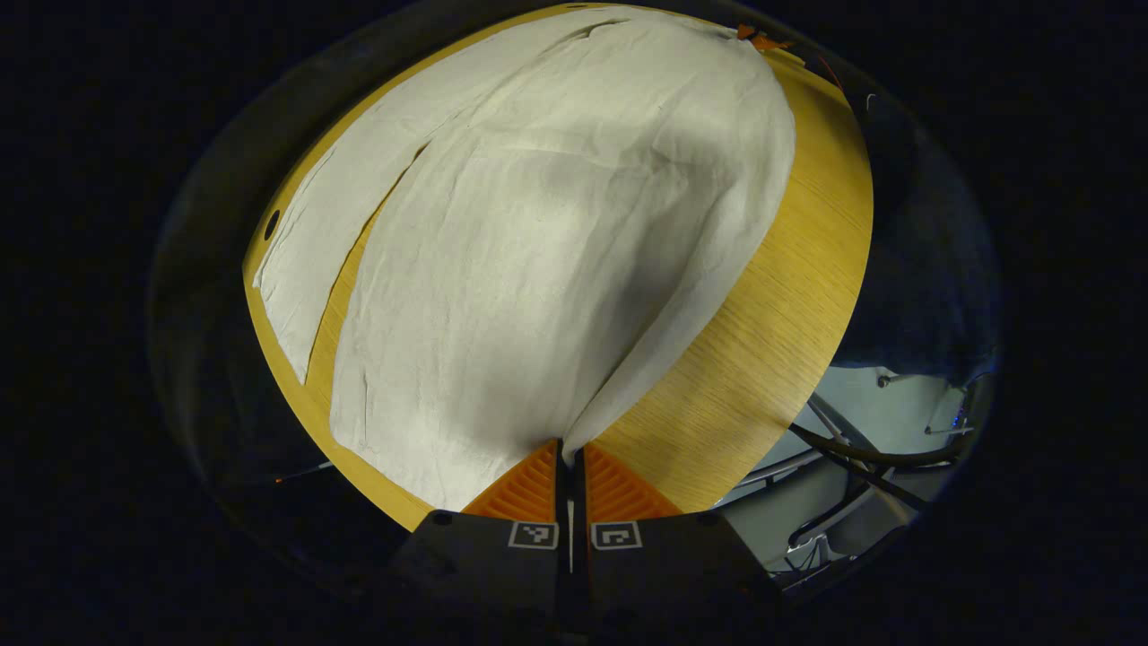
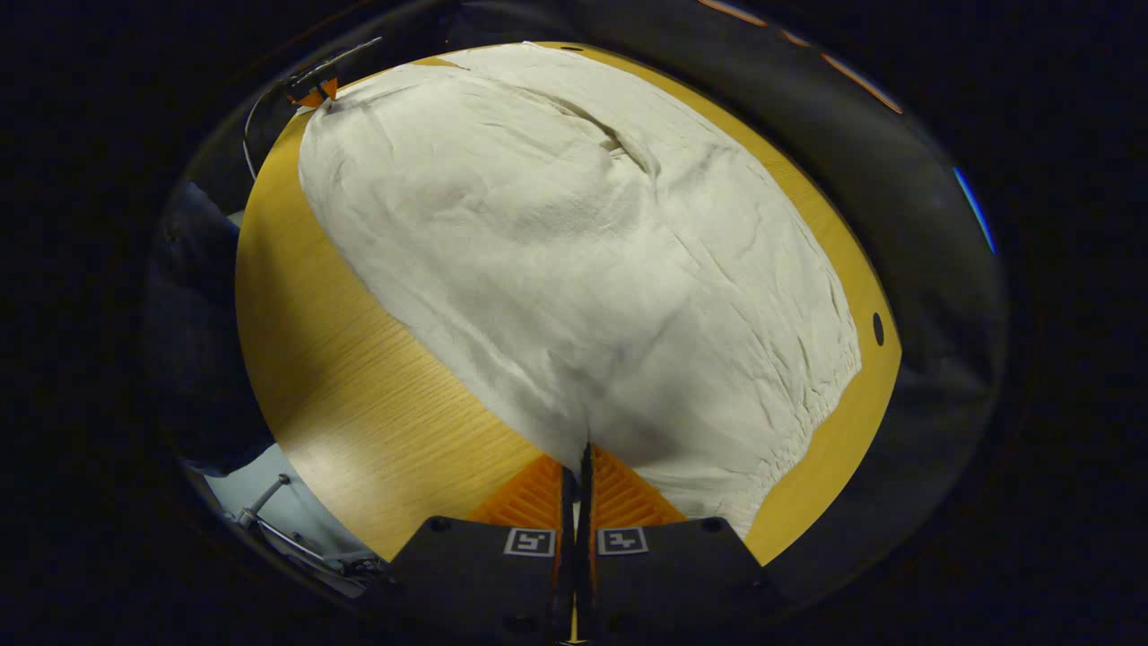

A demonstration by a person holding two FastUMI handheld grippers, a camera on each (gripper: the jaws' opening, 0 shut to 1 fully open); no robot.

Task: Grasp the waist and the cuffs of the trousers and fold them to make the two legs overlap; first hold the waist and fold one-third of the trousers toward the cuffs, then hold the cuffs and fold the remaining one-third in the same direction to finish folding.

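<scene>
1. Left tongs point(image 1: 570, 459): fingers pressed together, clamped on a pinched edge of the trousers point(image 1: 556, 242). Cloth rises in a tented ridge from the tips and spreads away ahead of them.
2. Right tongs point(image 2: 578, 459): same pose, fingers together w/ a fold of the trousers point(image 2: 583, 269) nipped between them, cloth fanning out ahead.
3. Both tongs look down at a slant onto the table point(image 1: 762, 341), each at the near edge of the cloth.
4. Trousers lie spread on the wooden table, pale and creased, taking up most of the top ahead of both tongs.
5. Left gripper view: the two legs lie apart ahead and to the left of the tips, w/ a narrow strip of table between them. A cloth edge runs from the tips up the right side, bare wood beside it.
6. Left gripper view also: metal frame and dark cables point(image 1: 852, 449) off the table edge to the right of the tongs, over a pale floor. Small dark hole point(image 1: 272, 223) in the table far left.
7. Right gripper view: gathered, puckered waist edge point(image 2: 807, 422) just right of the tips. Bare table point(image 2: 359, 386) to the left.
8. Right gripper view: other tongs point(image 2: 316, 90) at the far corner of the cloth, up and left; too small to tell the fingers' state there. A hole in the table point(image 2: 878, 328) far right.
</scene>
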